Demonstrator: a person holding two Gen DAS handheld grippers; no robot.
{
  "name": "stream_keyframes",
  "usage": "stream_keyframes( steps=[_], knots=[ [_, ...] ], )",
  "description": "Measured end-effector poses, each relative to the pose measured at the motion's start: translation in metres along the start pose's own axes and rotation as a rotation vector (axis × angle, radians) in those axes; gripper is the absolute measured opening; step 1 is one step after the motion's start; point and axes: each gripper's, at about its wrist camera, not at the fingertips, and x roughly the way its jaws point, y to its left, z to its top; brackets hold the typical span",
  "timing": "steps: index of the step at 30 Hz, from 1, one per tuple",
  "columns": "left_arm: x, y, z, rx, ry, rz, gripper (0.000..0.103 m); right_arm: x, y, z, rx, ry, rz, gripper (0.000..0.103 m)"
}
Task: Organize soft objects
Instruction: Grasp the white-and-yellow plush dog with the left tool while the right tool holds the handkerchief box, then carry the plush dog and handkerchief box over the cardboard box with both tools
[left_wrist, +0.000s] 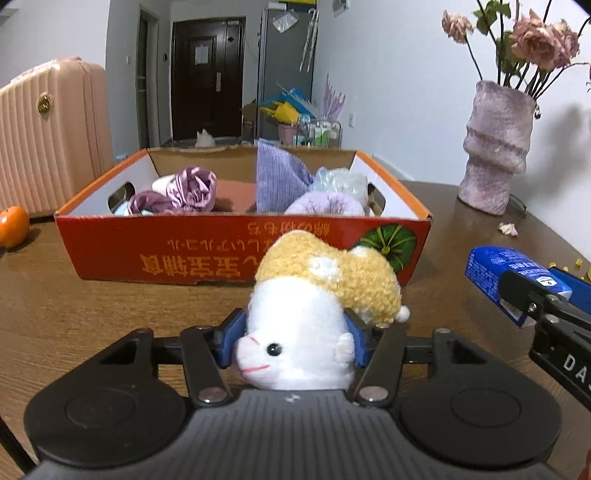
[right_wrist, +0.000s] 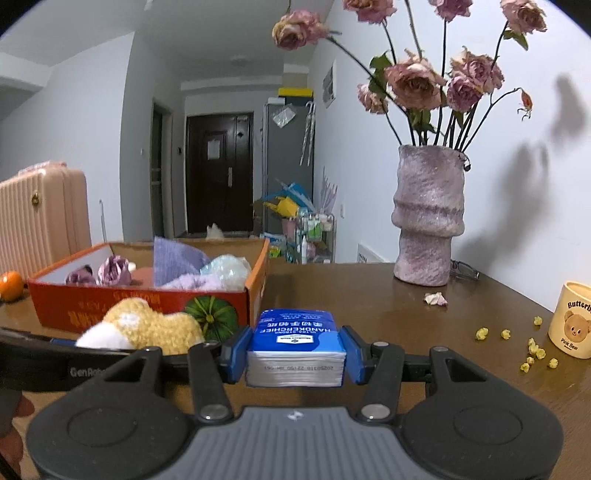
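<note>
Left gripper (left_wrist: 293, 341) grasps plush (left_wrist: 317, 310), pads pressed into its white body, on table (left_wrist: 92, 314) just near of box (left_wrist: 155, 247). Right gripper (right_wrist: 295, 354) clamps tissue pack (right_wrist: 295, 343), right of plush. Box holds purple cloths (left_wrist: 280, 181). Vase (left_wrist: 495, 147) far right.

place: home | cues: suitcase (left_wrist: 48, 136), front door (right_wrist: 219, 170), vase (right_wrist: 428, 214)
</note>
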Motion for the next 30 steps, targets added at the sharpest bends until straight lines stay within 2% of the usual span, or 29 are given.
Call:
stream_keyframes(
  steps=[10, 18, 22, 30],
  knots=[
    [-0.03, 0.007, 0.005, -0.021, -0.107, 0.008, 0.052, -0.008, 0.018, 0.006, 0.01, -0.091, -0.009, 0.051],
    [-0.049, 0.015, 0.009, -0.036, -0.16, 0.002, 0.051, -0.01, 0.027, 0.007, 0.013, -0.109, 0.01, 0.051],
    [-0.048, 0.021, 0.007, -0.025, -0.12, -0.019, 0.053, -0.011, 0.025, 0.007, 0.017, -0.102, 0.022, 0.051],
    [-0.03, 0.036, -0.006, 0.004, 0.044, -0.058, 0.055, -0.007, 0.023, 0.006, 0.041, -0.051, 0.028, 0.051]
  ],
)
